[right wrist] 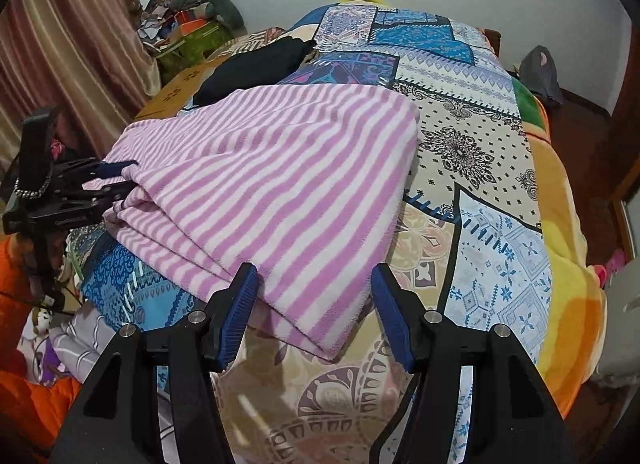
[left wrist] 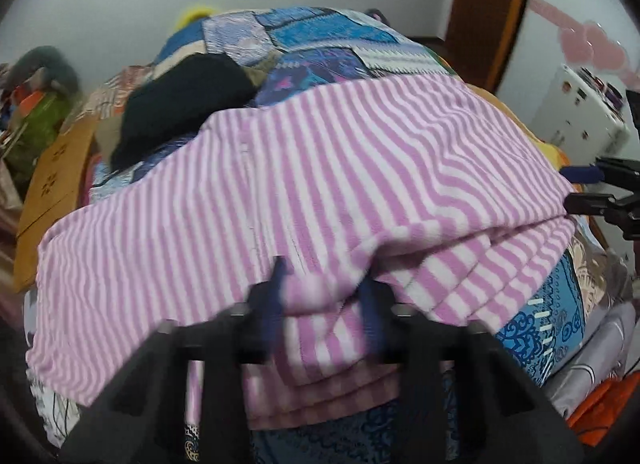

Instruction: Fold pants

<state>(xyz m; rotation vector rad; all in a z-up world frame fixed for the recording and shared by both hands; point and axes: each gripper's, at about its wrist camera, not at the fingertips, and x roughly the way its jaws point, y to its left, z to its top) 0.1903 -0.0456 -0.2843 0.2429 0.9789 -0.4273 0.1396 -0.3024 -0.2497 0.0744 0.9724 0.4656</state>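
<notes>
Left gripper clamping on the near edge of the striped pants; right gripper standing apart.

Left pads pinching a bunched fold of pink-and-white fabric, blurred in the left wrist view. Right fingers straddling the near corner of the folded stack, fabric lying between them, not pressing on it as far as visible. Pants lying folded in layers on the patchwork bedspread, towards the bed's left edge in the right wrist view, top layer spreading flat. Dark garment sitting just past the pants' far edge. Curtain hanging beyond the bed's left side; orange blanket showing along the right edge.
</notes>
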